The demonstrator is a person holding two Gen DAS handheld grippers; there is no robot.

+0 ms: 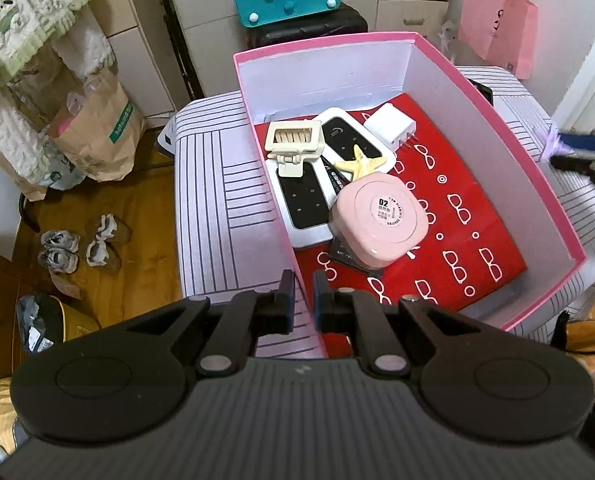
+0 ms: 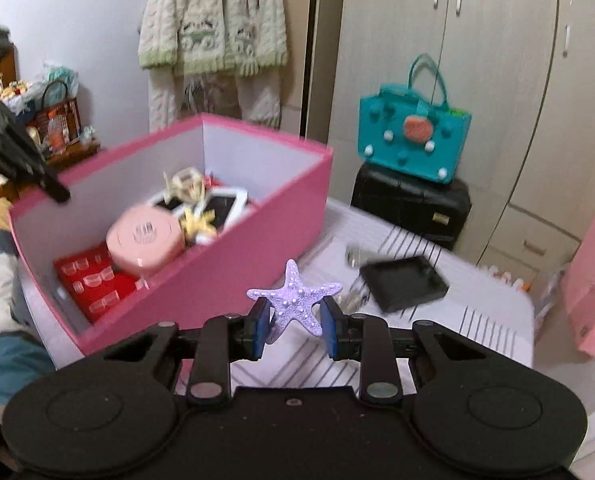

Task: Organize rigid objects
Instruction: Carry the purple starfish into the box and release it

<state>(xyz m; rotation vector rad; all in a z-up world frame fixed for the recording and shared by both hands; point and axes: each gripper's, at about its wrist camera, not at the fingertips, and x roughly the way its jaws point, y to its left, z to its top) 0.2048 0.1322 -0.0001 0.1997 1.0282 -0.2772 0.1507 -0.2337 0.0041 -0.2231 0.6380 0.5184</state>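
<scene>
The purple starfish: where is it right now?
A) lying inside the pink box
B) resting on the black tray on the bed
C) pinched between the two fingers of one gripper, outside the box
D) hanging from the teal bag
C: the right wrist view shows the purple starfish clamped in the right gripper, in front of the pink box, not in it.

The near wall of the pink box (image 1: pixel 381 40) is clamped between the two pads of the left gripper (image 1: pixel 303 300). Inside the box, a cream hair claw (image 1: pixel 293 140), two white remotes (image 1: pixel 301 196), a yellow starfish (image 1: pixel 359 162), a white charger (image 1: pixel 391 124) and a pink round case (image 1: pixel 379 220) are seen on a red sheet (image 1: pixel 469 216). The box is placed on a striped bed (image 1: pixel 217 208), and the right gripper (image 1: pixel 585 156) is seen blurred at the right edge.
</scene>
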